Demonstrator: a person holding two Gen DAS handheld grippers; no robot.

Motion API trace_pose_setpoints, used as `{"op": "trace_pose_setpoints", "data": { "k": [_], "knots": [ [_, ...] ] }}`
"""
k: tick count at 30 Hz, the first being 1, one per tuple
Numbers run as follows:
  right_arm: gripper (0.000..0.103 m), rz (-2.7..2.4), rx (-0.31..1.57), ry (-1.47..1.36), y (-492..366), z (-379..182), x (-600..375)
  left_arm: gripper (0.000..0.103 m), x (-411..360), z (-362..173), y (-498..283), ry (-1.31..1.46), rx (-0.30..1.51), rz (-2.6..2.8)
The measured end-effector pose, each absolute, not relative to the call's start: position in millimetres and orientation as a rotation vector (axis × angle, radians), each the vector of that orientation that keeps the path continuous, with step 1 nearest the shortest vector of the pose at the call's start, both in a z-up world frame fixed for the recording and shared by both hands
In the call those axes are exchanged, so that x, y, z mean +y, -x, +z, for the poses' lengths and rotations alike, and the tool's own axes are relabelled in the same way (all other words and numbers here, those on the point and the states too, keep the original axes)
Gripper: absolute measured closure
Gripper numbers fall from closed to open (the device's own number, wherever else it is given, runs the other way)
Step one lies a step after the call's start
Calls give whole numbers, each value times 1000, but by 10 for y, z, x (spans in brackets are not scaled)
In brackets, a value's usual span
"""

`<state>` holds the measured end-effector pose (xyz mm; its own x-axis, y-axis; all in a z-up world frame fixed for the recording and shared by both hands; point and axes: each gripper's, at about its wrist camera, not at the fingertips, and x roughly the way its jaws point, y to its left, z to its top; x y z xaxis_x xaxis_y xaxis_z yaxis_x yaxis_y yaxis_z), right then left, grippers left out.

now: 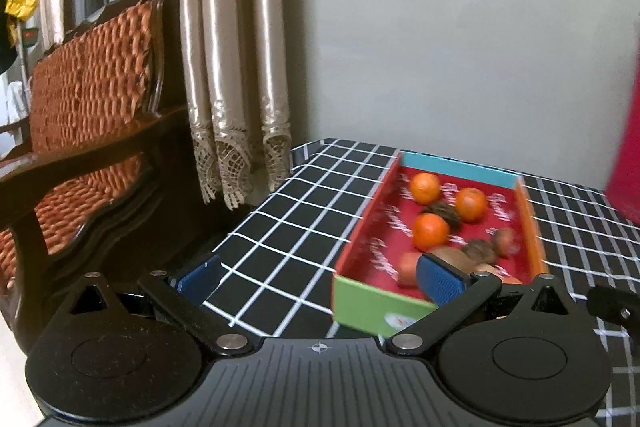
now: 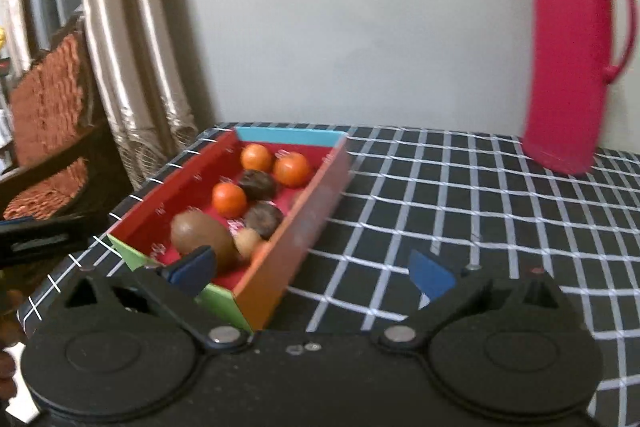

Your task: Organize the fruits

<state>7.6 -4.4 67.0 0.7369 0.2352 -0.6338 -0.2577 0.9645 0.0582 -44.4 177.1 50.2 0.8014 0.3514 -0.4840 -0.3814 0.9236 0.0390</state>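
Observation:
A shallow cardboard box with a red inside and coloured walls sits on the checked tablecloth; it also shows in the right wrist view. It holds three oranges, dark round fruits, a brown kiwi and smaller fruits. My left gripper is open and empty, its jaws straddling the box's near left corner. My right gripper is open and empty, its jaws straddling the box's near right corner.
A tall pink thermos stands at the back right of the table. A wooden chair with an orange woven seat and beige curtains stand left of the table. A plain wall is behind.

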Motion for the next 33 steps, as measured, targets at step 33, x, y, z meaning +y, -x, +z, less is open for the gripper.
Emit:
{"op": "trace_pose_setpoints", "data": {
  "k": [33],
  "knots": [
    [0,158,610,18,830,1256,-276,0,1069,1041,1259,-21,490,266]
  ]
}}
